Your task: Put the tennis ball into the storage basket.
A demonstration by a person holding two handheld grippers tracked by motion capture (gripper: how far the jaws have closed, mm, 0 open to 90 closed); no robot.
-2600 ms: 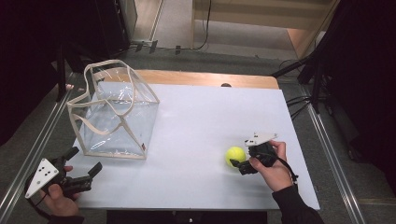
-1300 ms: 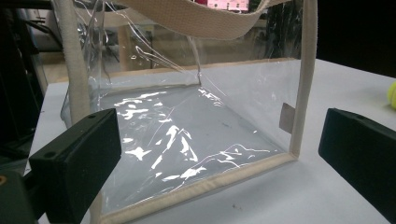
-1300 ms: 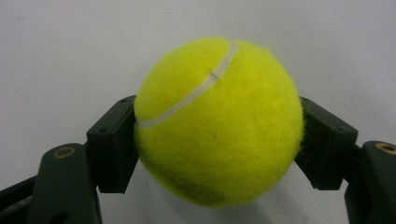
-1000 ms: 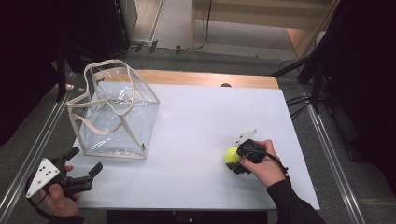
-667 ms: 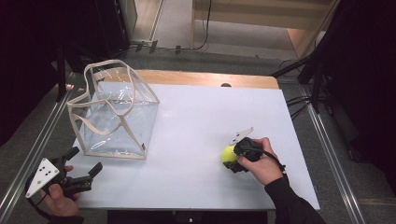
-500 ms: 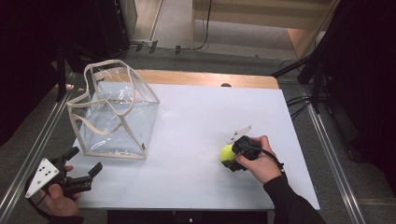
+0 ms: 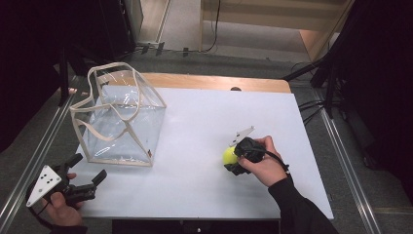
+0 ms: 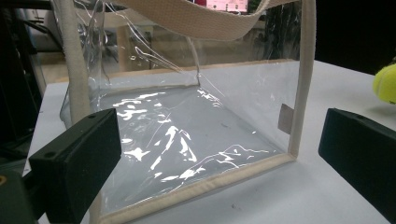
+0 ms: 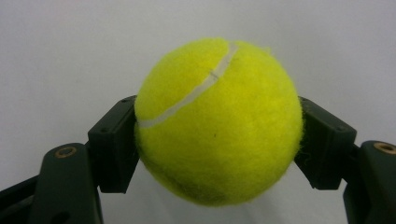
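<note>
Between right hand-held gripper (image 9: 217,140) jaws: fuzzy round tennis ball (image 9: 217,121).

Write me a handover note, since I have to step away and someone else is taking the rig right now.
Right hand-held gripper: shut on the fuzzy yellow tennis ball, at the right of the white table.
Left hand-held gripper: open, empty, at the table's near left corner, facing the clear plastic tote bag with beige trim.
Done: ball grasped.
Left: probably carry the ball to the bag, which stands open at the top, and drop it in.
</note>
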